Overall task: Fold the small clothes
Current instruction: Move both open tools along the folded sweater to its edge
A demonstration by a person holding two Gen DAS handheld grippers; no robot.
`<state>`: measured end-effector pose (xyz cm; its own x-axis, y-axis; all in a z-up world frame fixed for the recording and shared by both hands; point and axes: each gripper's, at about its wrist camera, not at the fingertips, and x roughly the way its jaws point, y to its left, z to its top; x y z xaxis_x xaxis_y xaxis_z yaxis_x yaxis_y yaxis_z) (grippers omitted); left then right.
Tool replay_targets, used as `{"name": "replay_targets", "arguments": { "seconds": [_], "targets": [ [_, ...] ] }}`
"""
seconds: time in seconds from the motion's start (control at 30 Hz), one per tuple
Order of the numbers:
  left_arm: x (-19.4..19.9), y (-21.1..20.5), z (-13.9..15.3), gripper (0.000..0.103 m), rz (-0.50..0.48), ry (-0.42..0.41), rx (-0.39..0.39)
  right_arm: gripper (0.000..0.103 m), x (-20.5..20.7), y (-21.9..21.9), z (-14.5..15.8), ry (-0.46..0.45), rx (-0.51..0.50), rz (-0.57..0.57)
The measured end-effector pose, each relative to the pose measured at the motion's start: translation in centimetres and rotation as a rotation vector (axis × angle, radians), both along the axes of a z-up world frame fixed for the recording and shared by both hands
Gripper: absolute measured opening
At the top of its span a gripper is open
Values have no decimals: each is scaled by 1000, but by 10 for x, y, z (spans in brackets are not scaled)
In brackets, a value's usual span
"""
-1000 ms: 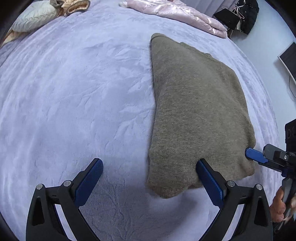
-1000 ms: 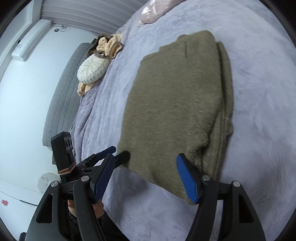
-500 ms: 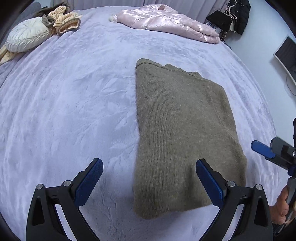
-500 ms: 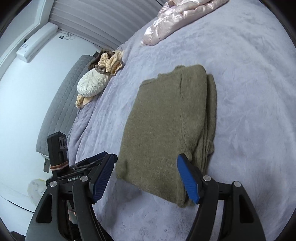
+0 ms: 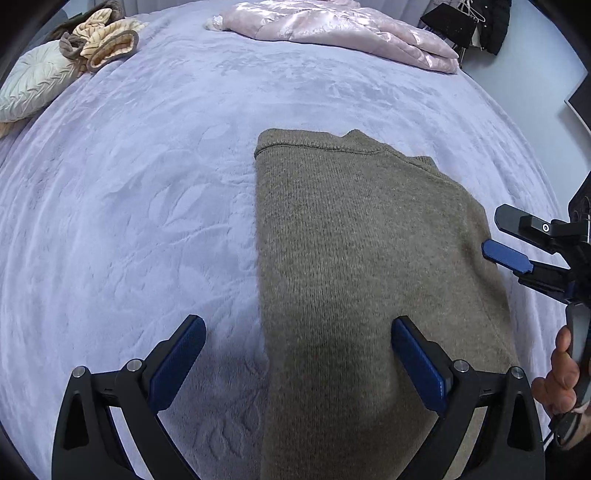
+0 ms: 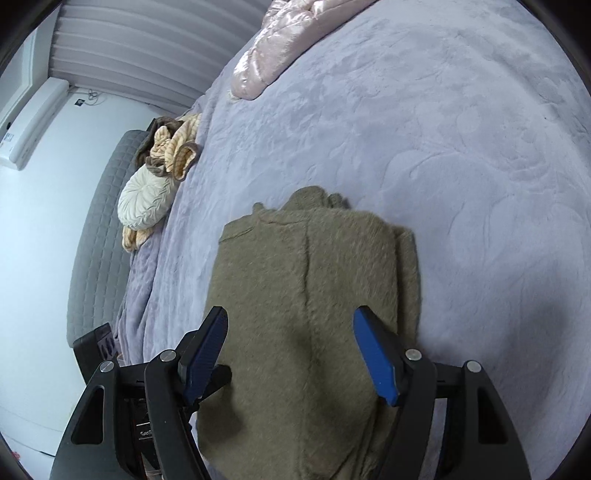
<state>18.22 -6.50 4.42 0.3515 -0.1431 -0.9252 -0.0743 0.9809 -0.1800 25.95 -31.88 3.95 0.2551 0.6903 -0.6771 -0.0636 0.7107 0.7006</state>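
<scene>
**Both grippers spread wide above a folded olive sweater on the bed**

Nearest the left wrist camera, the left gripper has its blue-padded fingers spread apart with nothing clamped; one finger is over the bare lavender bed cover, the other over the folded olive sweater. The sweater's left folded edge runs between the two fingers.

In the right wrist view, the right gripper also stands with its fingers wide apart, gripping nothing, both fingers over the sweater. Below its left finger, part of the other gripper's black frame shows. From the left wrist camera the right gripper enters at the sweater's right side, one blue pad close to the knit edge; whether it touches cannot be told. A hand grips its handle at the picture's right edge.

The sweater lies flat as a folded rectangle toward the near edge of the bed, its ribbed hem on the far side, with extra layers showing along its right edge.

Further off, at the far left corner of the bed, a round cream cushion sits beside a crumpled tan-and-brown garment. Along the far edge lies a shiny pink quilted jacket.
</scene>
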Motion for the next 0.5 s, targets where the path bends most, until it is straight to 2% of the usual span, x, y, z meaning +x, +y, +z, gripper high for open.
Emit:
{"name": "replay_targets", "arguments": {
  "seconds": [0.13, 0.2, 0.27, 0.37, 0.5],
  "targets": [
    [0, 5, 7, 101, -37, -15, -41, 74, 5, -12, 6, -46, -26, -45],
    [-3, 12, 9, 101, -68, -13, -101, 79, -5, -14, 17, -97, -121, -46],
    [-5, 22, 7, 101, -92, 0, -198, 82, -17, -15, 21, -113, -189, -17],
    [-4, 31, -3, 101, -105, 36, -314, 82, -35, -18, 11, -43, -188, 59],
    [0, 26, -21, 101, -107, 93, -394, 82, -55, -14, -7, 9, -123, 125]
  ]
}}
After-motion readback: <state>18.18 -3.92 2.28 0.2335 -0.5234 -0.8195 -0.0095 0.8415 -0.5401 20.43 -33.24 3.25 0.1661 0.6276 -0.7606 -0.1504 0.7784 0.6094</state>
